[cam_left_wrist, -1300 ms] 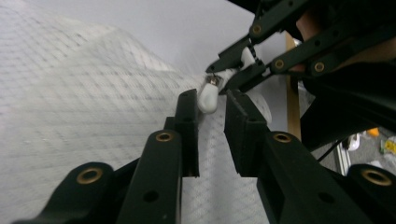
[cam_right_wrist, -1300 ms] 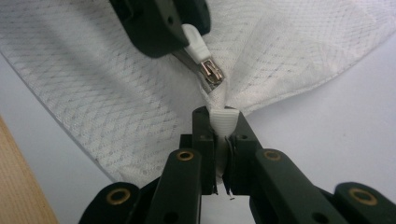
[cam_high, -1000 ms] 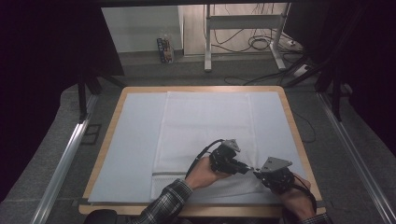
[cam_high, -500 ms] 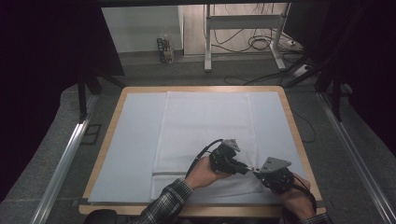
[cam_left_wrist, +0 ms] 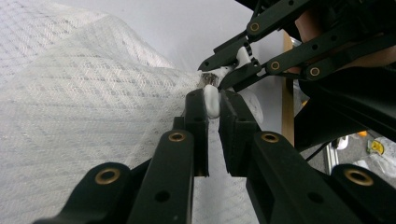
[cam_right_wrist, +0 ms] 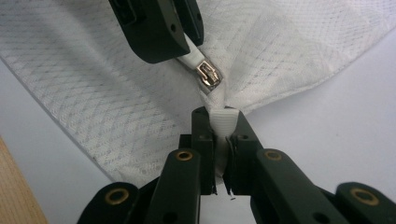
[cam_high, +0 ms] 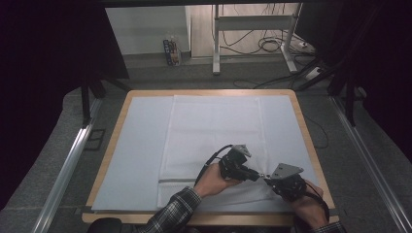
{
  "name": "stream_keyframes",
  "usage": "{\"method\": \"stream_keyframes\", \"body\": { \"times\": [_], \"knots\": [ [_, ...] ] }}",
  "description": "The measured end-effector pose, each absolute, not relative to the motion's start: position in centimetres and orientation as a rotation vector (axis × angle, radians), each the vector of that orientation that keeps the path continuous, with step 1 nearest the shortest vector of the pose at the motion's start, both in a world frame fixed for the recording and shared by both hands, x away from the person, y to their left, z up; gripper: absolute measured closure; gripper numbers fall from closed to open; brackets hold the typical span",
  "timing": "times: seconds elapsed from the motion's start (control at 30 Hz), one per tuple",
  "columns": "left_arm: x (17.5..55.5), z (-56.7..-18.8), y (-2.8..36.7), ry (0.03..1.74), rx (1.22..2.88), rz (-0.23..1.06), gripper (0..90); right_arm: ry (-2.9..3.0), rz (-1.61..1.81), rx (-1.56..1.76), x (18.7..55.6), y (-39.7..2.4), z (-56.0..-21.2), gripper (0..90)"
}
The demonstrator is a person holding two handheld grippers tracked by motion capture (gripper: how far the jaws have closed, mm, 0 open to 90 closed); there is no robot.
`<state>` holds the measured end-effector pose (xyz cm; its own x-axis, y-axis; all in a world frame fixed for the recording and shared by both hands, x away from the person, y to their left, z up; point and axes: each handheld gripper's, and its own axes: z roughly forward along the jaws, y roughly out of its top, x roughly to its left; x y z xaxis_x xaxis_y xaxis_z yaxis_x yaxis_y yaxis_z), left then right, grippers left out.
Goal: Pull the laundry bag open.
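White mesh laundry bag [cam_high: 214,141] lies flat on the pale sheet [cam_high: 141,145] covering the wood-edged table [cam_high: 311,145], near its front right. Left gripper [cam_high: 253,175] is pinched tight on the white zipper pull tab [cam_left_wrist: 211,100], metal slider [cam_right_wrist: 208,73] just past its tips. Right gripper [cam_high: 268,180] meets it tip to tip, jaws closed on the white fabric end tab [cam_right_wrist: 223,122] of the bag right beside the slider. Mesh bunches up around both pinch points.
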<state>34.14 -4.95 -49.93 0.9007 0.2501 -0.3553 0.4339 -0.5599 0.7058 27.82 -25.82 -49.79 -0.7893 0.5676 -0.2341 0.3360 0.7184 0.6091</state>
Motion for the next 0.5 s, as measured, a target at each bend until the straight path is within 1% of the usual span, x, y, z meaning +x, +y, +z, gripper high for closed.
{"method": "stream_keyframes", "body": {
  "times": [0.13, 0.17, 0.5],
  "knots": [
    [34.02, -49.96, -5.00, 0.479, 2.196, -0.271, 83.3, 2.515, 0.779, 0.705, 27.85, -25.81, -49.82, 82.5],
    [33.99, -50.02, -4.99, 0.478, 2.190, -0.278, 86.6, 2.513, 0.779, 0.708, 27.86, -25.81, -49.83, 82.3],
    [34.01, -49.93, -4.90, 0.465, 2.197, -0.266, 86.8, 2.515, 0.802, 0.720, 27.97, -26.00, -49.74, 81.5]
  ]
}}
